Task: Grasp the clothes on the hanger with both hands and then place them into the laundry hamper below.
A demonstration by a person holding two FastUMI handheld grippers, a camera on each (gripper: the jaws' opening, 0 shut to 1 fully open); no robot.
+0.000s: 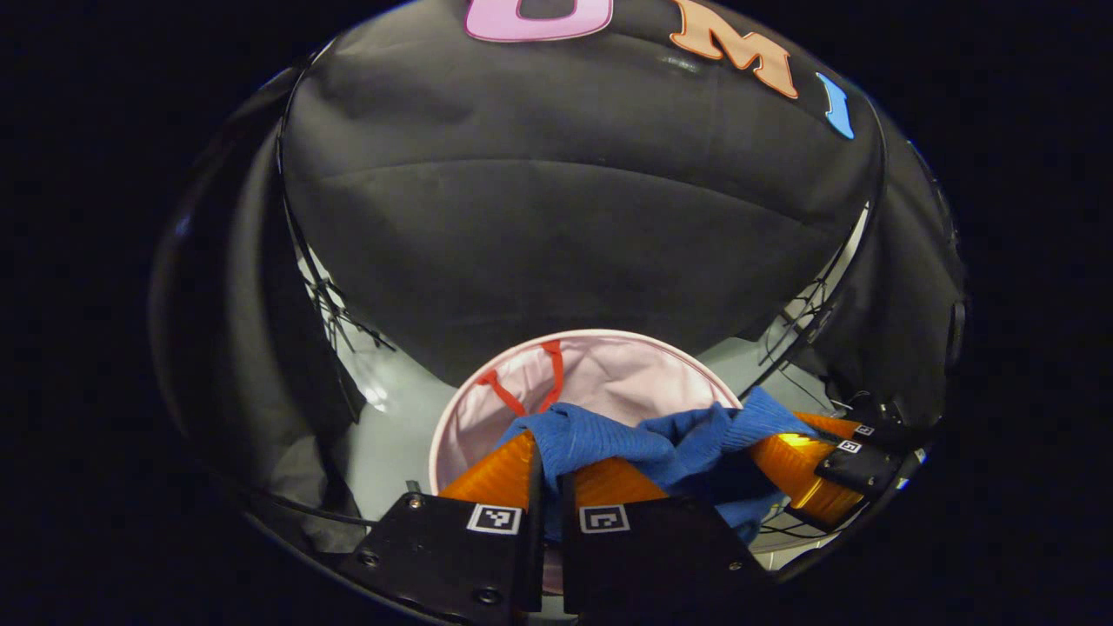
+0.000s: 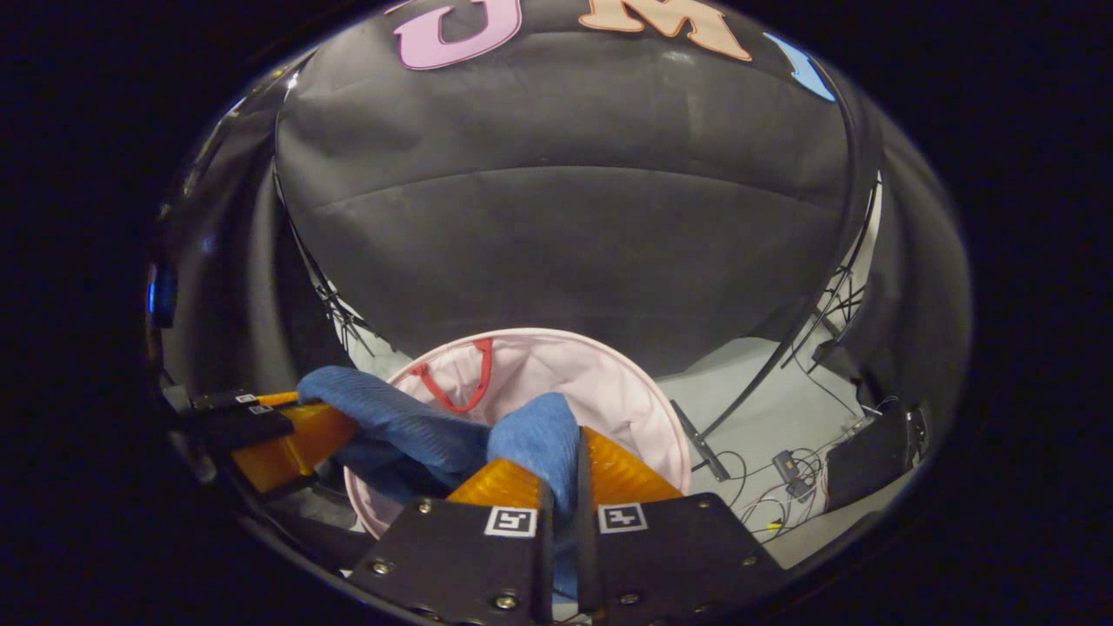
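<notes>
Left tongs (image 1: 549, 469): squeezed tight on the blue cloth (image 1: 643, 439).
Right tongs (image 2: 565, 474): squeezed tight on its other end.
Cloth: stretched between both tongs.
Hamper (image 2: 626, 382): pink, right under the tongs.

Open hamper (image 1: 600, 369) mouth below; red handles (image 1: 530, 382) inside far rim

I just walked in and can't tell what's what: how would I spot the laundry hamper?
Look to the pale floor at the foot of the black cloth wall. There stands the laundry hamper, a round pink tub, directly below the blue garment that both grippers hold. Its red loop handle inside the rim sets it apart.
</notes>
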